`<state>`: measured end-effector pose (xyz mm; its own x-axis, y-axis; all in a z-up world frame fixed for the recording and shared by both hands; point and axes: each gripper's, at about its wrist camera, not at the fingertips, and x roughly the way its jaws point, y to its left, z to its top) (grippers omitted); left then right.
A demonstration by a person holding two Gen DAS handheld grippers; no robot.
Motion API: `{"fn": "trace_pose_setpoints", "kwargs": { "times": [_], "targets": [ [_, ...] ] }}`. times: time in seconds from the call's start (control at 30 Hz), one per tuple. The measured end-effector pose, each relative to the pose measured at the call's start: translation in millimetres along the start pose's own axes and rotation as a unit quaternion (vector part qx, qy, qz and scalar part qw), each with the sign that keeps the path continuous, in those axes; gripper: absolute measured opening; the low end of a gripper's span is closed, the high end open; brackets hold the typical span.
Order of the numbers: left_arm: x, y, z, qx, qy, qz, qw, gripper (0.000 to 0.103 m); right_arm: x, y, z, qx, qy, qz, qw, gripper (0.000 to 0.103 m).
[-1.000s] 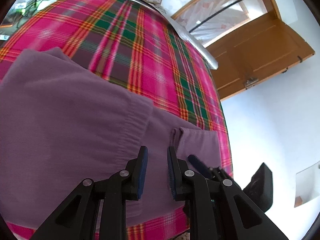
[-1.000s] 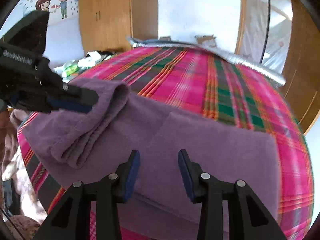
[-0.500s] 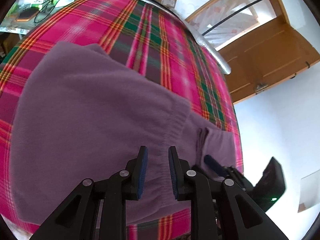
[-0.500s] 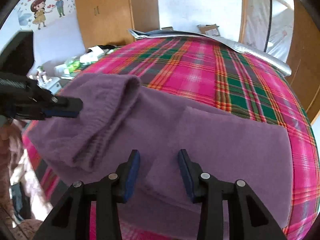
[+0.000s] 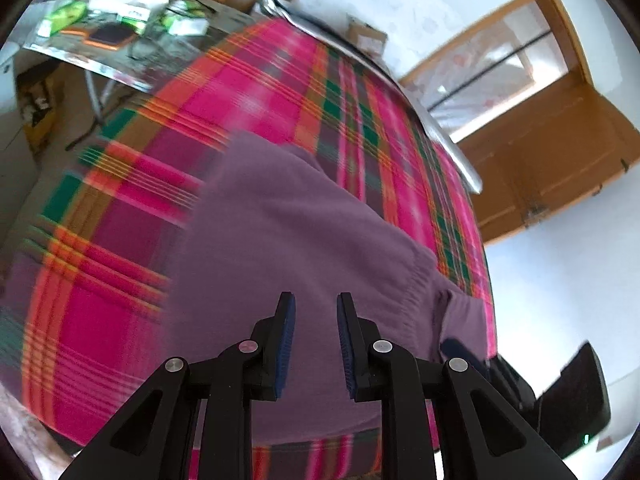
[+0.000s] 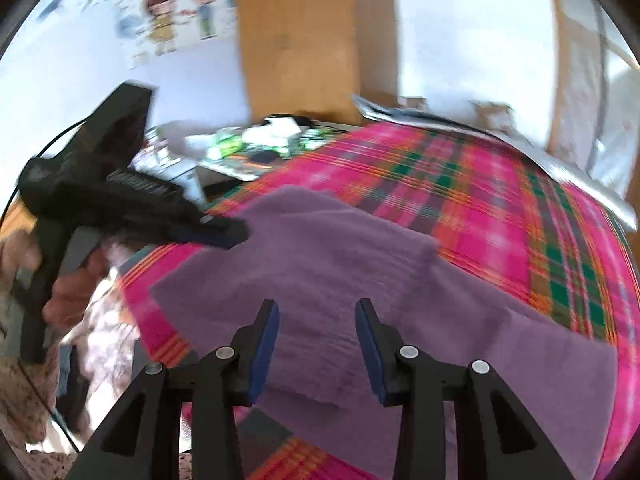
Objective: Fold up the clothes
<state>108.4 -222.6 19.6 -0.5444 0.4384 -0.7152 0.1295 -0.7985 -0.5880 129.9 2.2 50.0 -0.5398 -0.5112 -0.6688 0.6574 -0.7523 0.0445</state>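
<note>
1. Your left gripper (image 5: 316, 344) has let go: a second ago it held a rolled edge of the purple garment (image 5: 288, 248) lifted, now its jaws stand parted with nothing between them, hovering over the cloth.
2. That lifted flap is down. The garment lies on the plaid bedspread (image 5: 248, 92) near its front edge, with one layer folded over another; the ribbed band (image 5: 416, 284) sits on top in the left view.
3. Your right gripper (image 6: 317, 336) is spread and empty too, same as half a second ago, above the layered edge (image 6: 304, 394).
4. Both views are motion-blurred and have swung leftward, so you're pulling back.
5. My read: one fold has landed. Whether more folds remain, I can't tell.
</note>
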Motion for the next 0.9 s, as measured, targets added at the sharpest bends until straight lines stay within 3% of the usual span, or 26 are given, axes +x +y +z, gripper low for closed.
{"fn": "trace_pose_setpoints", "kwargs": {
  "times": [0.1,0.3,0.4,0.63,0.9],
  "targets": [
    [-10.6,16.0,2.9,-0.007,-0.010,0.024,0.9996,0.024,15.3,28.8,6.4,-0.034,0.005,0.024,0.999,0.040],
    [-14.6,38.3,5.8,-0.013,-0.010,0.046,0.9988,0.028,47.7,71.3,7.0,-0.079,0.026,0.081,0.993,0.043],
    [-12.1,46.3,8.4,-0.013,0.002,0.046,0.9989,0.028,60.7,94.2,4.3,-0.113,0.031,0.089,0.989,0.043],
    [2.7,56.2,14.1,-0.010,0.024,0.048,0.9985,0.029,84.4,116.8,-0.1,-0.135,0.046,0.081,0.987,0.044],
    [8.3,55.4,23.5,-0.002,0.015,0.030,0.9994,0.029,98.8,122.3,-2.3,-0.142,0.046,0.040,0.988,0.044]
  ]
}}
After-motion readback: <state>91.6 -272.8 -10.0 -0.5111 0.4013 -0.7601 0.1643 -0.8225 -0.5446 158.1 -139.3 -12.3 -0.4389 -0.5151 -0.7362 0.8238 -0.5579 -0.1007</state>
